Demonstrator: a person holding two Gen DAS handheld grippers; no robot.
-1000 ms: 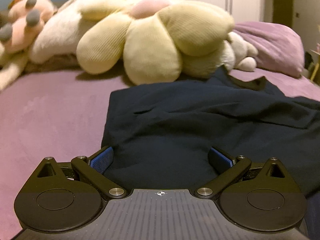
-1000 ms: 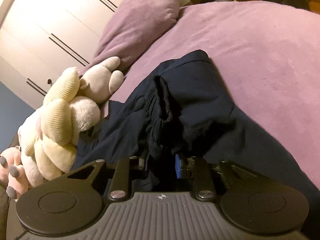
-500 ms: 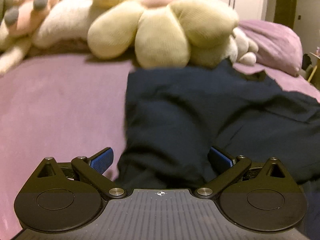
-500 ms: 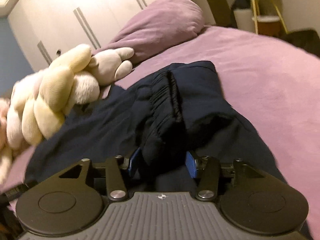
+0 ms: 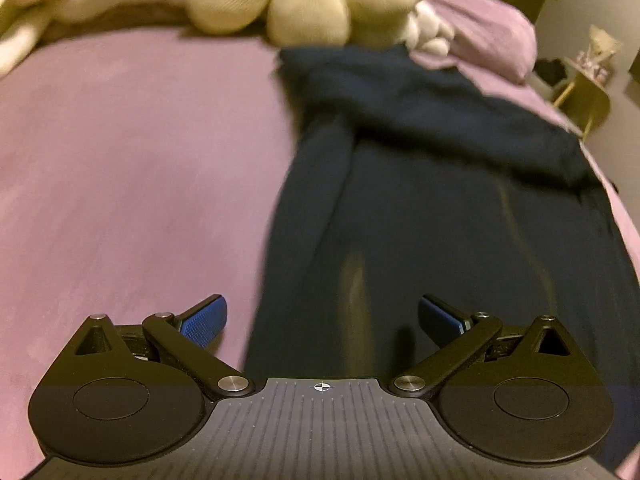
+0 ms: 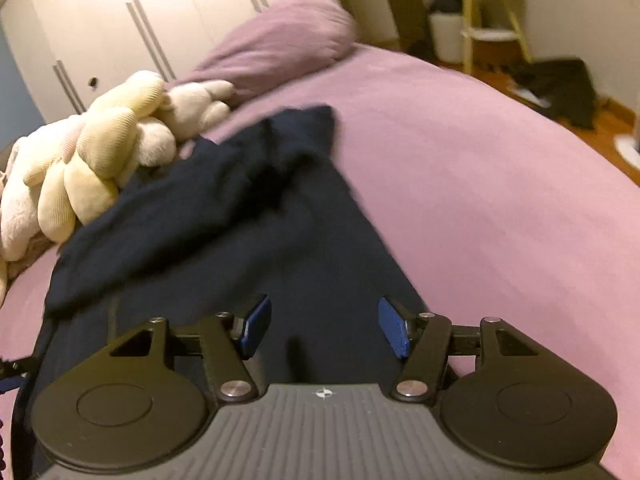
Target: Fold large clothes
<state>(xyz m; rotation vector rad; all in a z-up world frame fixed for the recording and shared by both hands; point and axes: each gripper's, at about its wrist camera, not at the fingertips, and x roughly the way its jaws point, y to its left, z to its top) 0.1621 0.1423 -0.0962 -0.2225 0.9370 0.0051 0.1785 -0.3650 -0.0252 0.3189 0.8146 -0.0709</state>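
A dark navy garment (image 5: 440,208) lies on the purple bed (image 5: 140,160), its far part folded back over the near part in a thick band. It also shows in the right wrist view (image 6: 248,216). My left gripper (image 5: 322,320) is open and empty above the garment's near left edge. My right gripper (image 6: 324,326) is open and empty above the garment's near right part. Both views are blurred by motion.
Cream plush toys (image 5: 304,0) lie along the far side of the bed, also in the right wrist view (image 6: 100,152). A purple pillow (image 6: 280,40) lies beside them. A yellow stool (image 6: 492,20) and dark clothing (image 6: 560,88) are on the floor to the right.
My right gripper has opened and let go of the garment's bunched edge, which now lies folded on the cloth. Both grippers have pulled back and risen above the bed.
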